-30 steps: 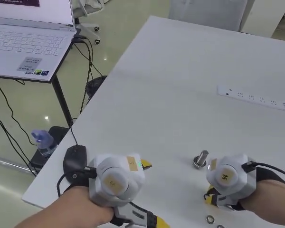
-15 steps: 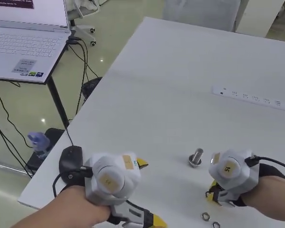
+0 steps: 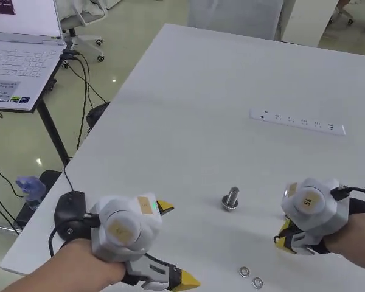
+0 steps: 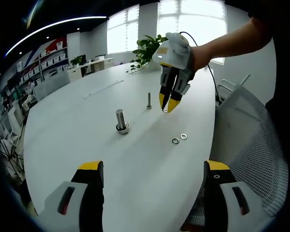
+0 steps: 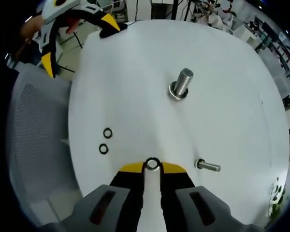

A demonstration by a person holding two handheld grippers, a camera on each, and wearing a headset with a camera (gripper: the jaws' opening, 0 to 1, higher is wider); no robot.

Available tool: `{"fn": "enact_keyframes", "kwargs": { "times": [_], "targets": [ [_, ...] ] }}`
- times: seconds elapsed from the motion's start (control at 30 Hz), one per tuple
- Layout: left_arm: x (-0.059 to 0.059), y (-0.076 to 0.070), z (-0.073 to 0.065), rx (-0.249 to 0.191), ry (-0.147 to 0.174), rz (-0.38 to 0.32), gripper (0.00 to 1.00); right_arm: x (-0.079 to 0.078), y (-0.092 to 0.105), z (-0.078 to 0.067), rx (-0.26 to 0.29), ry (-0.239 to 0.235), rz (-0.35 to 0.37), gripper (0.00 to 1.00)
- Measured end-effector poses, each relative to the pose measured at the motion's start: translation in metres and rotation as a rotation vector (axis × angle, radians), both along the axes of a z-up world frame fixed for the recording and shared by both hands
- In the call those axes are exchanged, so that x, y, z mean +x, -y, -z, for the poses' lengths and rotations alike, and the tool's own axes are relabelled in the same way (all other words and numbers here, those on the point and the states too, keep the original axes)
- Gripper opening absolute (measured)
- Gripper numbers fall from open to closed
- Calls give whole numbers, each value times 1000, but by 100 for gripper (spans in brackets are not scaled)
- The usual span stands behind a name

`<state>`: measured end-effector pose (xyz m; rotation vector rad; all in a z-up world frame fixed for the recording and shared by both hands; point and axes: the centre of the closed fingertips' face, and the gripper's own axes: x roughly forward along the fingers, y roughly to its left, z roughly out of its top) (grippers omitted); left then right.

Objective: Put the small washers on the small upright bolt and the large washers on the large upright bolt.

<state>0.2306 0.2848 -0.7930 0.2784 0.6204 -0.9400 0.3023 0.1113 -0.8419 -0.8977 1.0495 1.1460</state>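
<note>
Right tool (image 5: pixel 152 168) is closed on a washer (image 5: pixel 152 164), pinched between its yellow tips; can't tell if this washer is the small or the large size. In the left gripper view the right tool points tips-down over the white surface (image 3: pixel 188 121), close to the small bolt (image 4: pixel 149 100), which stands upright. Can't tell whether the tips touch the surface. Left tool (image 4: pixel 152 166) has its jaws spread wide apart, low at the near edge of the surface, aimed across it at the bolts. Large bolt (image 3: pixel 231 199) stands upright on its head, between the two tools in the head view. Two loose washers (image 3: pixel 250 277) lie flat, just beside each other, near the front edge, apart from both bolts. Power strip (image 3: pixel 298 120) lies farther back on the surface. Mouse (image 3: pixel 67 214) sits at the left edge beside the left hand. Laptop (image 3: pixel 12 61) is open on a separate desk to the left.
</note>
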Motion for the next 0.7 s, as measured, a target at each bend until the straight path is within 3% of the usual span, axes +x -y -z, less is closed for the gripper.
{"fn": "enact_keyframes", "kwargs": {
  "times": [0.33, 0.7],
  "targets": [
    [3, 0, -2, 7, 11, -11, 88, 2, 28, -6, -4, -8, 35, 12],
    [3, -1, 1, 14, 5, -24, 89, 40, 42, -25, 10, 21, 93, 12]
  ]
}}
